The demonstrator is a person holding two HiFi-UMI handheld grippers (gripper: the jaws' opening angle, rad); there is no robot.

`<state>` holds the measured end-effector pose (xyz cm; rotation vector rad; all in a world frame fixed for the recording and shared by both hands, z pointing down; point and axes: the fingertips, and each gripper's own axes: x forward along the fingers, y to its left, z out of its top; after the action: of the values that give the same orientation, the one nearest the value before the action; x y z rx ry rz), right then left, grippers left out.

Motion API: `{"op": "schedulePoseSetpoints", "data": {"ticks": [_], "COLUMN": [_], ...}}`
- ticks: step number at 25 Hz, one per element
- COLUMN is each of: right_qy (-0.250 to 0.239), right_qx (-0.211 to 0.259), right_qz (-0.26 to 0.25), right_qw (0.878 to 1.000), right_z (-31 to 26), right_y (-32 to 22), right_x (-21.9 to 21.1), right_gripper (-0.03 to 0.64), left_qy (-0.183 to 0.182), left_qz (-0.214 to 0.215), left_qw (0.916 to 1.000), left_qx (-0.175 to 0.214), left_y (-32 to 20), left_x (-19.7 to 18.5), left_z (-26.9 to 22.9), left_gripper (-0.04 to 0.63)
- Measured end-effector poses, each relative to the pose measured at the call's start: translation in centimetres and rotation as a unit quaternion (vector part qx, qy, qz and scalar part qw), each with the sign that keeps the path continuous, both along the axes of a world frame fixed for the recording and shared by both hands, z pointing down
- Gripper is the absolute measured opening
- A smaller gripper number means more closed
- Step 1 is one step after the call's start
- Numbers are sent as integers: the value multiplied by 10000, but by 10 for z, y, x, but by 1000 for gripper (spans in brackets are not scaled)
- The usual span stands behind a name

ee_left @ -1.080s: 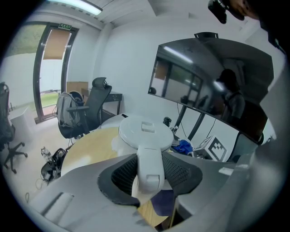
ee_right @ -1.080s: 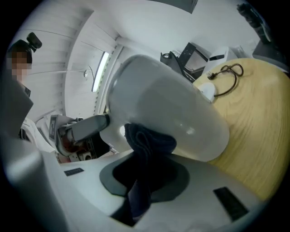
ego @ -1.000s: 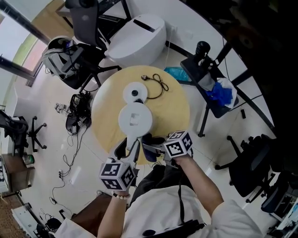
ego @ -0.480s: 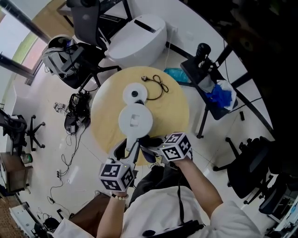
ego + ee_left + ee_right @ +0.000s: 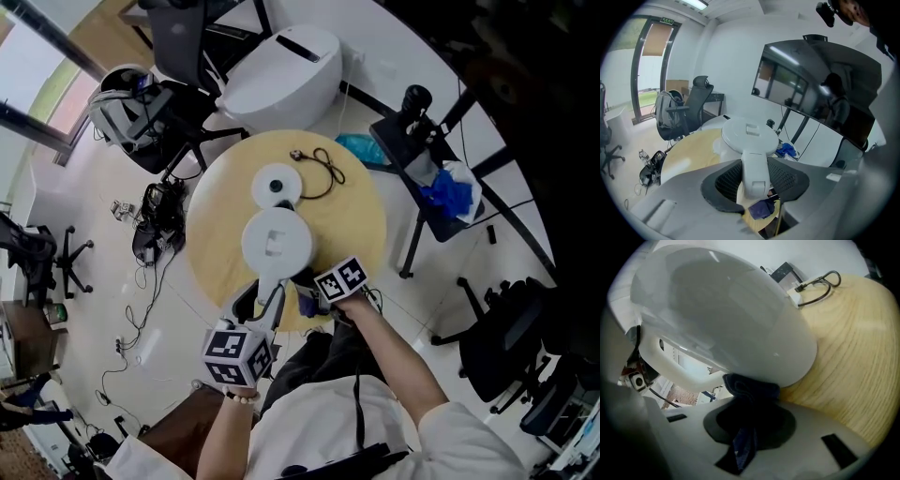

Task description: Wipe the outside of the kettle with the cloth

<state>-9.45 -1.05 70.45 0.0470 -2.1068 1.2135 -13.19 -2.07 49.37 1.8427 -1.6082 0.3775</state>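
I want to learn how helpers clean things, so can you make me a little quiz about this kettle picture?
1. True or false: the left gripper is clamped on the handle of the kettle.
2. What does the right gripper hold against the kettle? A) a sponge B) a dark blue cloth C) a spoon
3. Fill in: the wooden table has a ____ top.
Key: 1 true; 2 B; 3 round.

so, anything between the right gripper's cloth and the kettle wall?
Nothing visible. The dark blue cloth, held by the right gripper, seems pressed to the kettle low on its side, near the handle that the left gripper clamps.
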Motion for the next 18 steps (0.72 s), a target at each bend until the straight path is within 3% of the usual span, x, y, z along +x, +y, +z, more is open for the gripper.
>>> {"op": "schedulePoseSetpoints", "data": {"ticks": [5,8,11,15,18], "right_qy": [288,446,135,-337,-753], "right_qx": [423,946,1317,1641,1777], "right_qz": [-254,-250,86,655,1364], "right_qw": [9984,9942,9912,9837,9717], "right_z": [1,-20,-63,-135,-187], "right_y": [-7,-17,-26,-26,-29], "right_x": [4,18,34,65,96], "right_gripper": [67,67,67,67,67], "left_qy": [-37,-89,-90,372,728], "left_qz": [-18,-43,-133,-422,-618], "left_qw": [10000,9999,9997,9920,9789], "left_qx": [1,20,166,1126,1805], "left_y": [-10,-18,-22,-16,5], "left_x": [-1,0,-1,-8,-15], "left_z": [5,5,5,-26,-58], "left_gripper": [181,181,183,284,285]}}
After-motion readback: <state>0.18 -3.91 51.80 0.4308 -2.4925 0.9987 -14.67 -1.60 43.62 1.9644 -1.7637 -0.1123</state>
